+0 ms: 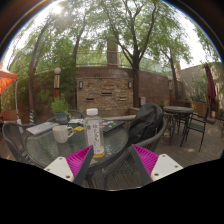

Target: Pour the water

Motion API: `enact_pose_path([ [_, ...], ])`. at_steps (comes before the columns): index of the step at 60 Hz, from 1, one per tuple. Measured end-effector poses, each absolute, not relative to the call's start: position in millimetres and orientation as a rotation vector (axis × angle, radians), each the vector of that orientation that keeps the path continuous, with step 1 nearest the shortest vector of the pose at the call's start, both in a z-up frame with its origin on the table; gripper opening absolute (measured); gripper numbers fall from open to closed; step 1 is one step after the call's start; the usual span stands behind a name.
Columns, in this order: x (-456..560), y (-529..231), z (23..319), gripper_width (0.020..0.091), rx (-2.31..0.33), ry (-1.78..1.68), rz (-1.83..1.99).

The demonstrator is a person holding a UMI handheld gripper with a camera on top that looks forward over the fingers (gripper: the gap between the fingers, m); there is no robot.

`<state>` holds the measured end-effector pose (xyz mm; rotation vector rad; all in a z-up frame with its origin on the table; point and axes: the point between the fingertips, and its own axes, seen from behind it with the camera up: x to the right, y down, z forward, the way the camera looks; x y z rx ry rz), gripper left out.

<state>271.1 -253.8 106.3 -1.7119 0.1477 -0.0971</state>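
- Bottle (94, 133) is standing upright on the glass table (40, 140), just ahead of the gripper (103, 160) and slightly toward its left finger, with a white mug (62, 133) sitting beside it.
- Fingers are spreading wide apart, holding nothing.
- Approaching off-centre is risking a finger knocking the bottle over or into the mug.

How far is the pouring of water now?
Nothing looks poured yet. The gripper is open and holds nothing; the bottle stands upright on the glass table, just ahead of the fingers, the mug beside it. Grasping, lifting and pouring are left.
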Motion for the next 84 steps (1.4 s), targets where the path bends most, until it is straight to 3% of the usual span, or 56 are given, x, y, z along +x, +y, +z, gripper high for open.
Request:
enact_pose_path([
  [23, 215, -106, 70, 0.0836, -1.698, 0.132, -0.036],
  [31, 227, -73, 81, 0.0835, -1.682, 0.127, -0.089],
  [33, 227, -68, 82, 0.0769, -1.687, 0.127, -0.099],
  [35, 229, -65, 78, 0.0615, -1.702, 0.139, -0.111],
  [42, 229, -65, 77, 0.0593, -1.69, 0.159, -0.144],
  [49, 227, -61, 70, 0.0488, -1.75, 0.183, -0.161],
  [51, 228, -61, 74, 0.0487, -1.758, 0.167, -0.198],
  [52, 228, -61, 77, 0.0458, -1.756, 0.147, -0.227],
  [58, 221, -48, 98, 0.0456, -1.746, -0.053, -0.459],
  [67, 189, -7, 159, 0.0456, -1.594, -0.538, -0.929],
  [75, 140, 27, 173, 0.0452, -1.333, -1.053, -1.367],
  [84, 120, 56, 169, 0.0454, -1.021, -1.533, -1.696],
])
